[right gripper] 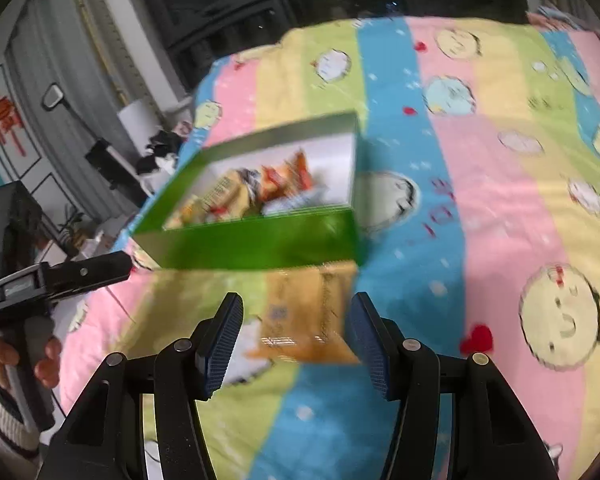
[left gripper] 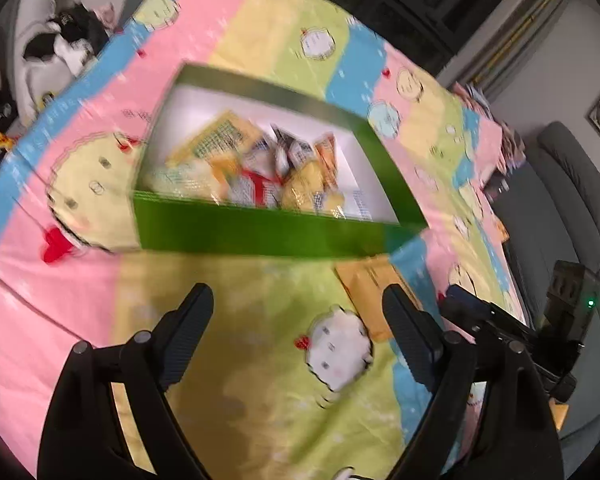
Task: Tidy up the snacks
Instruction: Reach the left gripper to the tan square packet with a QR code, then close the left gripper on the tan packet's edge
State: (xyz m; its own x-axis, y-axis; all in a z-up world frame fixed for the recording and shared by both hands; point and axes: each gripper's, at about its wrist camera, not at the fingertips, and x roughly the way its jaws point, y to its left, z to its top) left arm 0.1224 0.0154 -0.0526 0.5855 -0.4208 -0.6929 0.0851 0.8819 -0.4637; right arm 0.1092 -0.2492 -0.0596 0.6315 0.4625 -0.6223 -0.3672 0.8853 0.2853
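Pastel stripes of pink, yellow, green and blue, dotted with round cartoon faces, run across the bedsheet (left gripper: 100,264) that fills both wrist views; dark furniture and a grey wall behind it dissolve into motion blur.

At far left of the right wrist view, a hand (right gripper: 40,356) in a striped sleeve grips the handle of the left gripper (right gripper: 100,270), seen side-on and cut off by the frame edge. From its own camera the left gripper (left gripper: 298,320) has its ribbed black fingers spread wide, with only bare sheet and a white cartoon face between them.

Toward the middle sits the open green cardboard box with a white interior (left gripper: 260,236), holding a heap of snack packets (left gripper: 260,168) in yellow, orange, white and red. Their printing is smeared beyond reading, and how many there are cannot be made out.

Just in front of the box's near wall lies a flat orange-tan snack packet (right gripper: 312,312), resting on the sheet and outside the box. In the left wrist view its lower edge is covered by the left gripper's right-hand finger.

The right gripper (right gripper: 296,340) has its blue-padded fingers parted on either side of that packet; the pads appear clear of it, though blur leaves the contact uncertain. At the right edge of the left view, this gripper's black body is only partly visible.
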